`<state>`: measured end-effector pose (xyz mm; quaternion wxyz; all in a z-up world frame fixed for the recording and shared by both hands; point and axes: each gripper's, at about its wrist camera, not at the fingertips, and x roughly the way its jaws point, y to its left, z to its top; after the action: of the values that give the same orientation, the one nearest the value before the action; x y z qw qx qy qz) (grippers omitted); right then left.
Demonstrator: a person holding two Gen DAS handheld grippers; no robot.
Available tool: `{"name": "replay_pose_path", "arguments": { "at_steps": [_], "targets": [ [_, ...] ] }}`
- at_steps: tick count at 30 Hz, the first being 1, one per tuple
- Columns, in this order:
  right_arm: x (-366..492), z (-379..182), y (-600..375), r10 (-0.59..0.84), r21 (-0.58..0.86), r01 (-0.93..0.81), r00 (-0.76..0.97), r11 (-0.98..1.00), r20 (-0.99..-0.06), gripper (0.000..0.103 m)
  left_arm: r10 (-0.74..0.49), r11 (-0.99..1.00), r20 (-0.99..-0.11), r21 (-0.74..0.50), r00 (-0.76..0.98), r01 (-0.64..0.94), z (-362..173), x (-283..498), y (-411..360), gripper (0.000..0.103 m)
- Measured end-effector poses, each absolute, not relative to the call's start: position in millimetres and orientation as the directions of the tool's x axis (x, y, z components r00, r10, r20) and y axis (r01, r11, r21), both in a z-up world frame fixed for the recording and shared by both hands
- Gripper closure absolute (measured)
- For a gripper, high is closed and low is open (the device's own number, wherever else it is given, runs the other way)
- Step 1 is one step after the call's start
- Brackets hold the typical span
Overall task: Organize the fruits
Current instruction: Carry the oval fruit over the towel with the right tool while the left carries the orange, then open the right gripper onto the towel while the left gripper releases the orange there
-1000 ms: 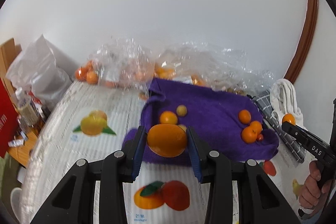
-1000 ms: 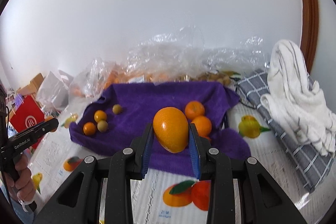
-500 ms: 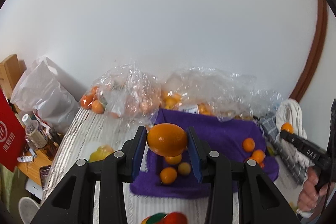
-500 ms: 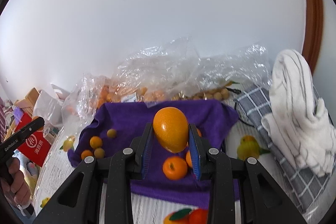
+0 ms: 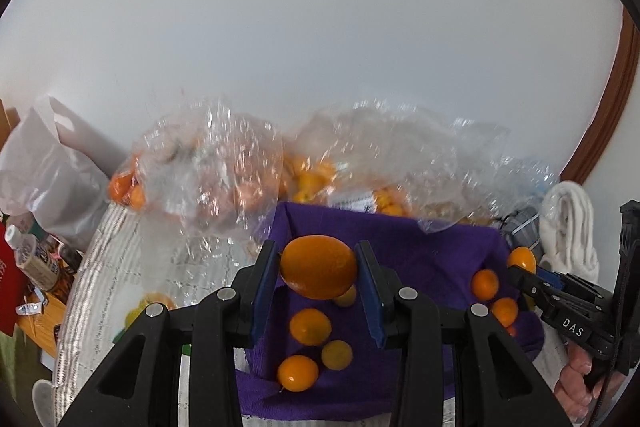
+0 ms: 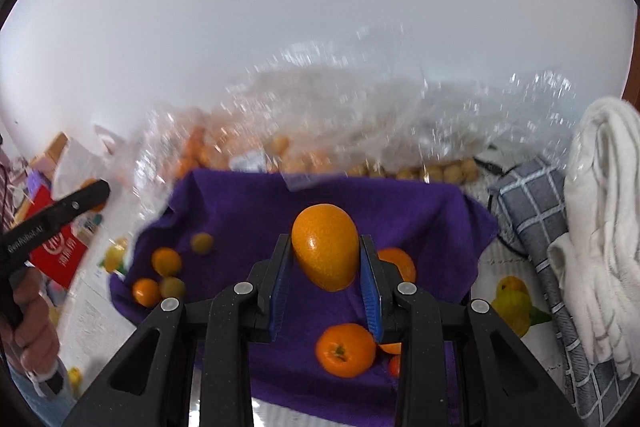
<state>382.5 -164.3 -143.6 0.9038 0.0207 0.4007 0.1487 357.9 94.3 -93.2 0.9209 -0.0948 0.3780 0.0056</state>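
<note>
My left gripper is shut on a large orange, held above the left part of the purple cloth. Small oranges and yellow-green fruits lie on the cloth below it. My right gripper is shut on another large orange above the cloth's right part. Tangerines lie under it, and a small cluster of fruits lies at the cloth's left. The right gripper also shows in the left wrist view, holding its orange.
Clear plastic bags of oranges and small fruits lie behind the cloth by the white wall. A grey checked cloth and white towel lie at the right. A white bag and bottles stand at the left.
Both grippers have moved forward over the purple cloth toward the plastic bags, each still holding its orange. The fruits on the cloth now sit lower in both views.
</note>
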Motion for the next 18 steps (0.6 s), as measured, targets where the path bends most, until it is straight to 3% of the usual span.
{"name": "replay_pose_path", "arguments": {
  "at_steps": [7,13,18],
  "targets": [
    [399,-176,-168,0.272,0.134,-0.276,0.555,0.952,-0.786,0.071,-0.100,0.987,-0.763,-0.158,0.638,-0.035,-124,375,88,0.066],
    [401,-190,-163,0.244,0.070,-0.327,0.529,0.942,-0.813,0.071,-0.184,0.976,-0.798,-0.218,0.574,0.010,-141,381,79,0.066],
    [402,-191,-163,0.237,0.067,-0.324,0.522,0.944,-0.819,0.071,-0.150,0.985,-0.822,-0.170,0.549,0.015,-154,380,65,0.066]
  ]
}}
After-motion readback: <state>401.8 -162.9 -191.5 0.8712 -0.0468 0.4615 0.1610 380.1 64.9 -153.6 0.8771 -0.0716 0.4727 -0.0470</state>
